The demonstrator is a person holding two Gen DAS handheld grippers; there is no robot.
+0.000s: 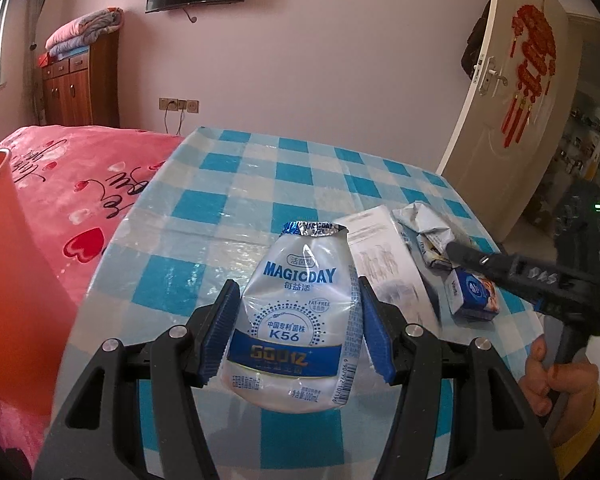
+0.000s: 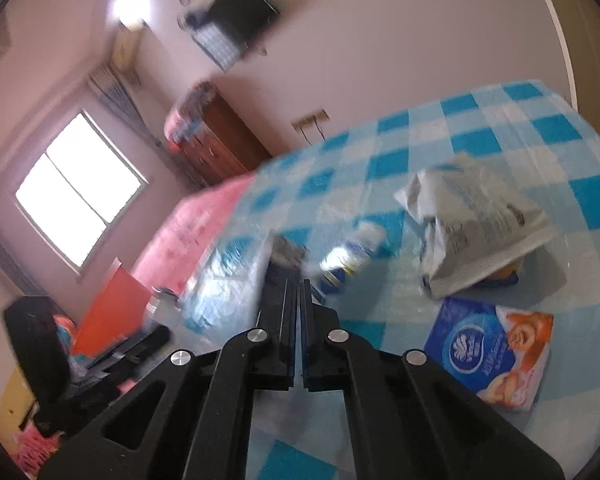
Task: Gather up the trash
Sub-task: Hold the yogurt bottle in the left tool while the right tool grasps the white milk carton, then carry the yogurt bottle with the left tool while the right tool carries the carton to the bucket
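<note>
The desk wears a cloth of turquoise and pale white checks under a glossy film. The crushed bottle is white with blue lettering, a deep blue band with gold characters, and a silver foil rim. The fingers gripping it have ribbed blue pads on black frames. Beside the desk, the bed is bright pink with red hearts and black script. The bin is orange-red. The tissue pack is blue, white and orange. A red knot ornament hangs on the cream door.

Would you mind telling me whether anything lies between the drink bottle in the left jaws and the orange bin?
Nothing visible does. The left gripper holds the bottle above the checked table; the orange bin stands to its left, with only open space between.
</note>
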